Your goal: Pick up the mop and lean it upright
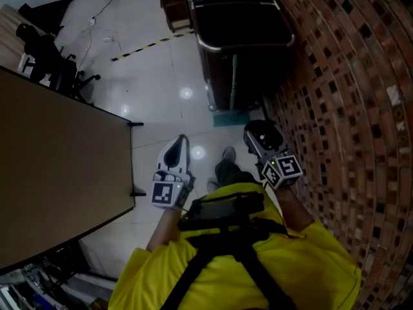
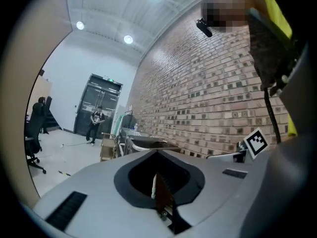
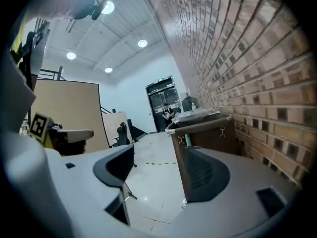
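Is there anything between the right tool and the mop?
Nothing visible. The right tool, open and empty, faces the mop, which leans on the dark cart beside the brick wall; only bare floor lies between them.

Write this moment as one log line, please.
scene: green-handled mop upright against dark cart | left gripper: shut, empty | right gripper: open, empty

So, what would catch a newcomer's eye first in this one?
The brick wall fills the right side, with a dark cart against it and a green-handled mop standing upright at the cart's front. Nearer the camera, a person in a yellow shirt holds the left hand-held gripper shut and the right hand-held gripper open, with nothing between its jaws.
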{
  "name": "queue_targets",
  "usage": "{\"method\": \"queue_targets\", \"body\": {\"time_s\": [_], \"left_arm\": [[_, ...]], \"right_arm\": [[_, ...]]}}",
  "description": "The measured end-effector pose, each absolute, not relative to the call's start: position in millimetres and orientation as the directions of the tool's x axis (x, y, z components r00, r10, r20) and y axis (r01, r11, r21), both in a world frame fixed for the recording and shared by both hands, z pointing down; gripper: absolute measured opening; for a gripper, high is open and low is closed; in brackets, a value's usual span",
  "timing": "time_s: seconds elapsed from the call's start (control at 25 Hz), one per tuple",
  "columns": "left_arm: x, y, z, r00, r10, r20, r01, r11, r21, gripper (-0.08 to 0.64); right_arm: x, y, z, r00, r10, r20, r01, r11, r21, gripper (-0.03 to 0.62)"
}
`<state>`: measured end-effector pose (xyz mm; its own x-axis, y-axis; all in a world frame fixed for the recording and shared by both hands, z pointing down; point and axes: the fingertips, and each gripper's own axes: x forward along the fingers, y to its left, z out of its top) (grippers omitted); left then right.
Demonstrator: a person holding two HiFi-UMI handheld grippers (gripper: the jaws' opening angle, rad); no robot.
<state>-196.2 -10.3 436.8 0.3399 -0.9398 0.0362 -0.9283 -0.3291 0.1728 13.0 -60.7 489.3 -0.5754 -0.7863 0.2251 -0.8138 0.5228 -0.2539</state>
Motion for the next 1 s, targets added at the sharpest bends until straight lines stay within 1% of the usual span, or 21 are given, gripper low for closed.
{"method": "queue_targets", "body": {"time_s": [0.04, 0.08, 0.12, 0.16, 0.2, 0.28, 0.36, 0.4, 0.48, 0.52, 0.64, 0.76, 0.84, 0.88, 1.0], "left_arm": [[-198, -21, 436, 0.339, -0.940, 0.039, -0.928, -0.327, 0.180, 0.026], [-200, -31, 437, 0.343, -0.938, 0.049, -0.924, -0.328, 0.195, 0.154], [-202, -41, 441, 0.351, -0.934, 0.068, -0.921, -0.331, 0.206, 0.285], [-204, -51, 446, 0.362, -0.927, 0.094, -0.918, -0.337, 0.207, 0.290], [-206, -60, 453, 0.375, -0.919, 0.119, -0.916, -0.347, 0.202, 0.278], [-210, -82, 463, 0.393, -0.909, 0.141, -0.911, -0.362, 0.199, 0.238], [-214, -106, 469, 0.392, -0.910, 0.134, -0.908, -0.360, 0.213, 0.238], [-215, -118, 472, 0.394, -0.909, 0.133, -0.906, -0.359, 0.224, 0.238], [-217, -137, 475, 0.406, -0.904, 0.135, -0.897, -0.366, 0.246, 0.238], [-218, -143, 473, 0.412, -0.902, 0.130, -0.893, -0.372, 0.252, 0.238], [-226, -155, 475, 0.401, -0.907, 0.131, -0.898, -0.361, 0.250, 0.227], [-239, -162, 487, 0.384, -0.905, 0.182, -0.906, -0.332, 0.262, 0.227], [-244, -167, 493, 0.401, -0.892, 0.210, -0.903, -0.346, 0.255, 0.227], [-247, -170, 494, 0.404, -0.889, 0.216, -0.904, -0.352, 0.245, 0.212], [-258, -177, 487, 0.368, -0.908, 0.201, -0.920, -0.324, 0.222, 0.212]], "right_arm": [[10, -82, 498, -0.570, -0.788, 0.234, -0.819, 0.521, -0.240, 0.328], [8, -106, 509, -0.563, -0.790, 0.245, -0.825, 0.517, -0.227, 0.347], [6, -131, 522, -0.552, -0.793, 0.255, -0.832, 0.510, -0.218, 0.381], [4, -158, 536, -0.537, -0.801, 0.264, -0.843, 0.497, -0.206, 0.373], [2, -187, 550, -0.516, -0.812, 0.273, -0.857, 0.482, -0.186, 0.341], [-6, -244, 576, -0.474, -0.829, 0.297, -0.880, 0.457, -0.127, 0.305], [-16, -297, 601, -0.440, -0.839, 0.320, -0.895, 0.440, -0.074, 0.300], [-21, -319, 613, -0.419, -0.846, 0.330, -0.903, 0.427, -0.050, 0.260], [-29, -350, 634, -0.381, -0.857, 0.348, -0.917, 0.399, -0.020, 0.230], [-34, -358, 641, -0.374, -0.859, 0.351, -0.919, 0.394, -0.015, 0.191], [-47, -367, 643, -0.371, -0.864, 0.340, -0.919, 0.394, -0.002, 0.191], [-48, -373, 635, -0.330, -0.888, 0.320, -0.935, 0.353, 0.015, 0.127], [-48, -377, 633, -0.317, -0.891, 0.326, -0.939, 0.344, 0.029, 0.118], [-47, -377, 633, -0.315, -0.890, 0.329, -0.939, 0.343, 0.030, 0.117], [-40, -359, 630, -0.322, -0.886, 0.334, -0.938, 0.346, 0.014, 0.114]]}}
